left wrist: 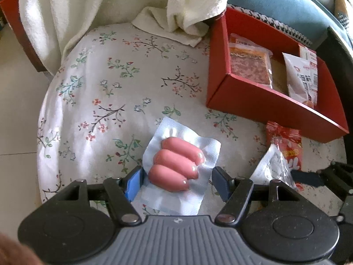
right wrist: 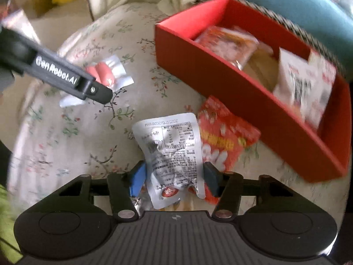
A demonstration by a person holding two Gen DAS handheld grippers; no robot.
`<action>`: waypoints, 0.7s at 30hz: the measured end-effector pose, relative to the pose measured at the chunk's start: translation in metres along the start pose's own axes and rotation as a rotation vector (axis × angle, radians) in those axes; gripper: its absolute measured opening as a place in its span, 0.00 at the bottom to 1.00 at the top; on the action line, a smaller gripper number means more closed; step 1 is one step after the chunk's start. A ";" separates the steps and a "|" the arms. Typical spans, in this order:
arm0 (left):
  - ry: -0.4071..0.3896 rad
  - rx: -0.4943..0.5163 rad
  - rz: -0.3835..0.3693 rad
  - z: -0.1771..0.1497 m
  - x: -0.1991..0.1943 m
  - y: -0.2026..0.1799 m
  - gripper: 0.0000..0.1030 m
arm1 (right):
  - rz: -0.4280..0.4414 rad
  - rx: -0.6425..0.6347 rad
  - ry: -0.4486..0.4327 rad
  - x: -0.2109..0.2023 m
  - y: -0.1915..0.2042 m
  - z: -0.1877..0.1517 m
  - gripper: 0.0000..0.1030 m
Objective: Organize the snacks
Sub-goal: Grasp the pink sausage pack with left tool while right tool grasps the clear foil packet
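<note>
A clear pack of three pink sausages (left wrist: 176, 165) sits between the fingers of my left gripper (left wrist: 178, 183), whose pads press on its edges over the floral cushion (left wrist: 123, 77). A finger (right wrist: 66, 77) of that gripper shows in the right wrist view, with the sausage pack (right wrist: 106, 75) at its tip. My right gripper (right wrist: 174, 180) is shut on a crumpled silver packet (right wrist: 174, 145) printed with black text. A red snack packet (right wrist: 225, 137) lies beside it, partly under it. The red box (right wrist: 220, 66) stands just beyond, with snack packets inside.
The red box (left wrist: 264, 101) holds an orange-edged packet (left wrist: 249, 64) and white packets (left wrist: 300, 79). A white towel (left wrist: 88, 11) hangs over the cushion's far side. A blue seat (left wrist: 275, 0) rises behind the box. The cushion's edge drops to a pale floor (left wrist: 15, 110) at left.
</note>
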State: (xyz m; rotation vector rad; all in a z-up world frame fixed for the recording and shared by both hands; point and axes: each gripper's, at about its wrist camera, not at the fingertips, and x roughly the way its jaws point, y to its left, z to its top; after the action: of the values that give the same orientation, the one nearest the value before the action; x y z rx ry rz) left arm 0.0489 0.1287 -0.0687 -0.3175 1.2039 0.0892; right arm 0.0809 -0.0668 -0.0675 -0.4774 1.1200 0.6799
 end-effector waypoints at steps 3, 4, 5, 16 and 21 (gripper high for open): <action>0.002 0.014 -0.002 0.000 0.000 -0.005 0.59 | 0.022 0.056 -0.009 -0.006 -0.011 -0.006 0.62; 0.003 0.019 -0.001 0.000 0.001 -0.007 0.59 | 0.026 0.061 -0.014 -0.008 -0.012 -0.006 0.62; 0.004 0.023 -0.001 0.000 0.001 -0.008 0.59 | 0.024 0.062 -0.019 -0.008 -0.013 -0.006 0.62; 0.006 0.089 0.076 -0.008 0.011 -0.013 0.65 | -0.055 -0.018 -0.038 0.009 0.003 0.013 0.84; -0.012 0.144 0.133 -0.009 0.017 -0.021 0.68 | -0.085 -0.064 -0.022 0.020 0.008 0.015 0.84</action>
State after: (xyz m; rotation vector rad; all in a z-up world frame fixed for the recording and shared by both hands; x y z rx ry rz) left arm 0.0518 0.1047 -0.0831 -0.1104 1.2116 0.1187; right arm 0.0900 -0.0460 -0.0808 -0.5673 1.0539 0.6466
